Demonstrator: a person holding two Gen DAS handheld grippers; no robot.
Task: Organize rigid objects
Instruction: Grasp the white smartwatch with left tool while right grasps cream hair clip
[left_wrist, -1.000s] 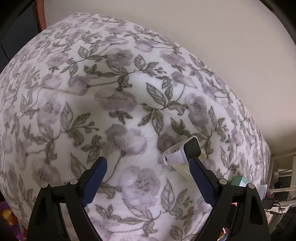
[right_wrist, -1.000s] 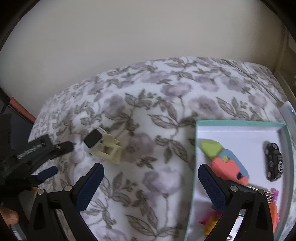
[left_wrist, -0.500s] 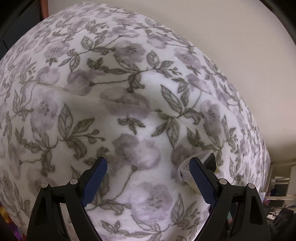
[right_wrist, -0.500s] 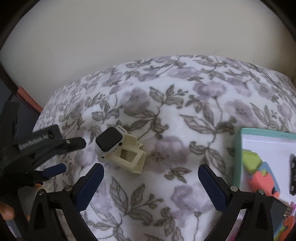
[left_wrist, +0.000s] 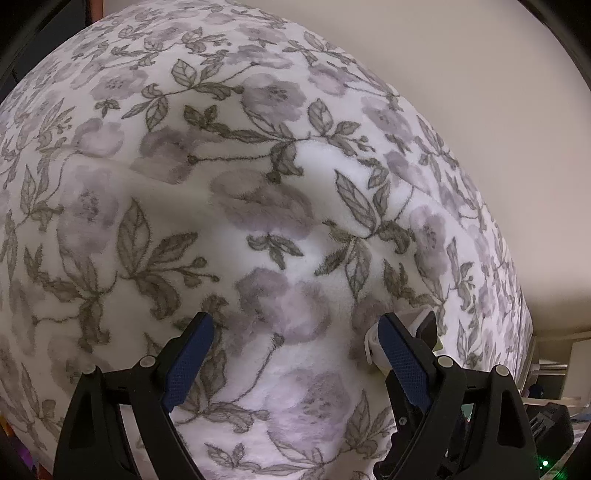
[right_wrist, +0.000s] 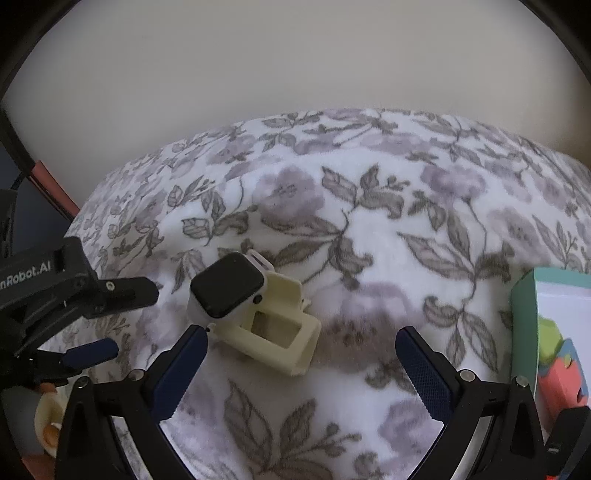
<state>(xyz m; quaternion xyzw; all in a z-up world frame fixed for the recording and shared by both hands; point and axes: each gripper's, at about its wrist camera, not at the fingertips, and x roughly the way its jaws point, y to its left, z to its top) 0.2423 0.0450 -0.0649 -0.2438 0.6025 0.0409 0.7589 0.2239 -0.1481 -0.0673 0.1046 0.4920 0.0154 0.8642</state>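
Note:
A white smartwatch on a cream stand lies on the floral blanket, just ahead of my right gripper's left finger. My right gripper is open and empty, hovering close over the blanket. In the left wrist view only a bit of the watch peeks out behind the right finger. My left gripper is open and empty; it also shows at the left edge of the right wrist view. A teal-rimmed white tray at the right holds coloured blocks.
A plain cream wall rises behind the bed. A dark frame with a red edge stands at the bed's left. Clutter and a shelf sit past the bed's far end.
My right gripper moved left and closer to the watch; the tray slid to the view's right edge. My left gripper moved in, so its right finger hides most of the watch.

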